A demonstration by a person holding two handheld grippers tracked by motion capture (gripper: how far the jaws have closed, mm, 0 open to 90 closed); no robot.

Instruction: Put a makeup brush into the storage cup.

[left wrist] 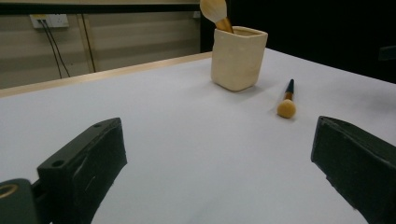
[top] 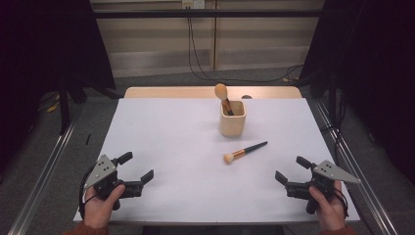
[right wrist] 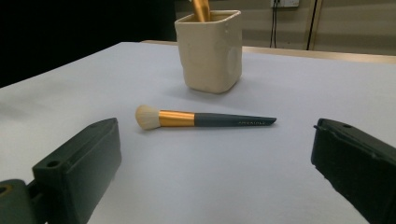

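Note:
A cream square cup stands on the white table toward the back, with one makeup brush upright in it, bristles up. A second makeup brush with a black handle, gold ferrule and pale bristles lies flat just in front of the cup. My left gripper is open near the front left corner, held in a hand. My right gripper is open near the front right corner, nothing between its jaws.
The white table top has a wooden strip along its far edge. Metal rails run along both sides of the table. Cables hang down the back wall to the floor. Dark curtains flank both sides.

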